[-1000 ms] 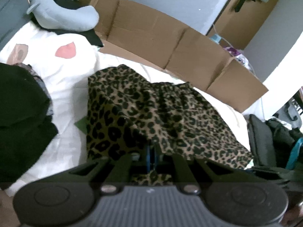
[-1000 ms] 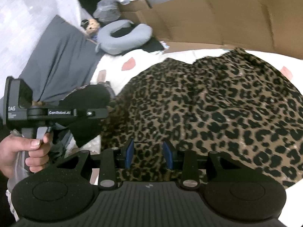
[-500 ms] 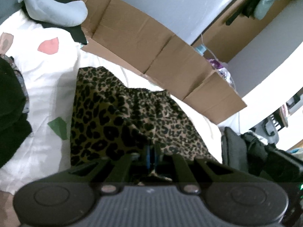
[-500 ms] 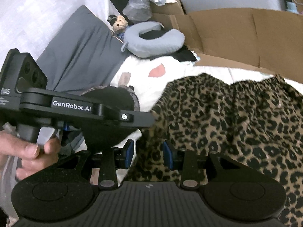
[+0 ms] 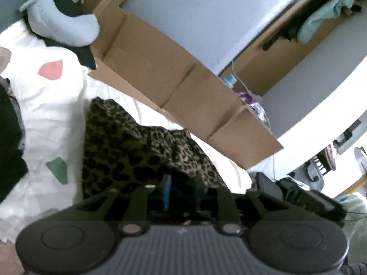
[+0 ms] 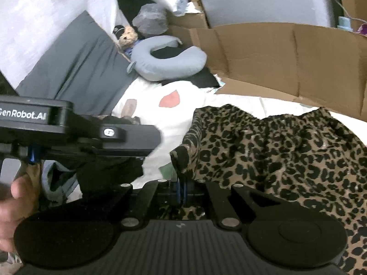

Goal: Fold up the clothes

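A leopard-print garment [image 5: 128,146] lies spread on the white bedsheet [image 5: 50,105]. My left gripper [image 5: 182,191] sits low over its near edge and its jaws are opening. The blue pads stand apart and do not press the cloth, which lies dark beneath them. In the right wrist view the same garment [image 6: 275,151] fills the right half. My right gripper [image 6: 181,189] is shut on its raised left corner. The black housing of the left tool [image 6: 68,123] crosses the left side, held by a hand [image 6: 13,197].
Flattened cardboard [image 5: 183,87] stands along the far side of the bed. A pale blue neck pillow [image 5: 62,27] and a plush toy [image 6: 127,36] lie at the head end by a grey pillow [image 6: 75,68]. Black clothes [image 5: 9,142] are piled left; a dark bag [image 5: 298,197] sits right.
The left jaws, pinched on the leopard cloth before, have parted. The right jaws, open before, have closed on the cloth's left corner. The left tool now looms closer in the right view.
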`<state>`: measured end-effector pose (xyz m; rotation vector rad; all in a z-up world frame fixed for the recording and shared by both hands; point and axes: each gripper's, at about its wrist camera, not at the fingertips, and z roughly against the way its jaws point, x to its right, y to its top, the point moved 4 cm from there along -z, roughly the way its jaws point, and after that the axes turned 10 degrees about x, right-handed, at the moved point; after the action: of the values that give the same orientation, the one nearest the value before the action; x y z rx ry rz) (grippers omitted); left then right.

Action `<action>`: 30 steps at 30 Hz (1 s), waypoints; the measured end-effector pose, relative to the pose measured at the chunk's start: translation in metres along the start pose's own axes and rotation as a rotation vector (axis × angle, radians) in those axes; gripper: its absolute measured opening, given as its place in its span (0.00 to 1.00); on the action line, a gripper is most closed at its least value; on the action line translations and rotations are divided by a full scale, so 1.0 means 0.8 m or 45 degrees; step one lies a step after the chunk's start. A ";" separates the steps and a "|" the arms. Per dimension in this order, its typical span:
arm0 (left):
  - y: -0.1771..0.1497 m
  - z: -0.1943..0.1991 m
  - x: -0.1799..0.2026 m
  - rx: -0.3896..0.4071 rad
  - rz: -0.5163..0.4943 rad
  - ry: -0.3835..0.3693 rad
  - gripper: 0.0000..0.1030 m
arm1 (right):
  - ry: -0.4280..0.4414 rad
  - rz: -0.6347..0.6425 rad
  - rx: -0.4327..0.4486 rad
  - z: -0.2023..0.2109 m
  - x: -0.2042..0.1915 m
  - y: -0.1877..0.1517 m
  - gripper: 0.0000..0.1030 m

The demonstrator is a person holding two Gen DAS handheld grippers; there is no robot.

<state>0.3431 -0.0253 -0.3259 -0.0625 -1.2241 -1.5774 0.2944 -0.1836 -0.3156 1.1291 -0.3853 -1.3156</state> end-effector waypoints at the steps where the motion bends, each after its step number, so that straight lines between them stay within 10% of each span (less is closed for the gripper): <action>1: -0.002 -0.001 -0.005 -0.005 0.005 0.016 0.35 | 0.000 -0.008 0.006 0.002 0.002 0.003 0.01; 9: -0.029 -0.011 -0.040 -0.062 0.035 0.151 0.36 | -0.007 -0.125 0.028 0.024 0.030 0.033 0.00; 30: -0.080 -0.061 -0.031 -0.236 -0.010 0.153 0.41 | -0.238 -0.353 0.124 0.125 0.172 0.053 0.00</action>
<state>0.3309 -0.0506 -0.4051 -0.0808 -0.9843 -1.6735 0.2792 -0.3556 -0.2838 1.1743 -0.4457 -1.6684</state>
